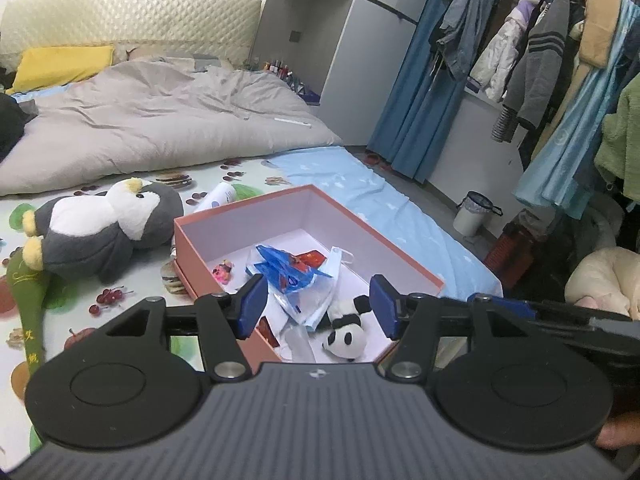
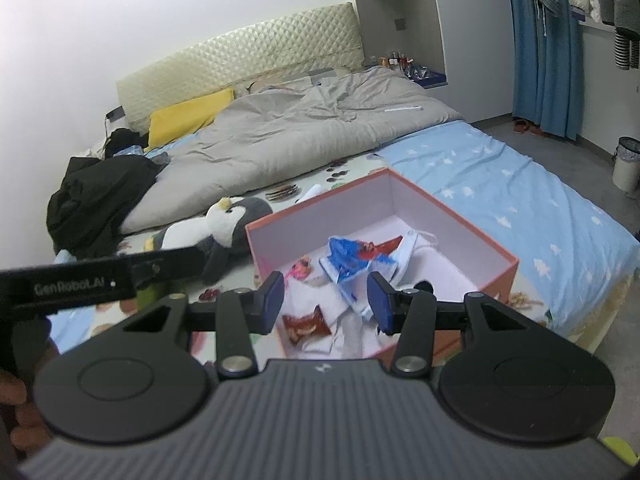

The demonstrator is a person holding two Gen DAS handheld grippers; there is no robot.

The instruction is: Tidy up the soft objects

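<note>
A pink open box [image 1: 404, 254] [image 2: 456, 216] lies on the bed. Inside it are a small panda plush [image 1: 347, 338], blue and white plastic wrappers [image 1: 292, 270] [image 2: 348, 258], a face mask [image 1: 338, 258] [image 2: 408, 248], a small pink toy [image 1: 223, 272] [image 2: 299, 269] and a red packet [image 2: 306, 322]. A grey and white penguin plush [image 1: 104, 226] [image 2: 216, 228] lies left of the box. My left gripper [image 1: 318, 304] is open and empty, above the box's near part. My right gripper [image 2: 326, 300] is open and empty over the box's near edge.
A grey duvet [image 1: 160, 120] [image 2: 304, 132] and yellow pillow [image 1: 60, 66] lie behind. Black clothing [image 2: 96, 200] sits at the left. A green strip [image 1: 30, 312] lies beside the penguin. A white bin [image 1: 474, 214] and hanging clothes [image 1: 540, 52] stand to the right.
</note>
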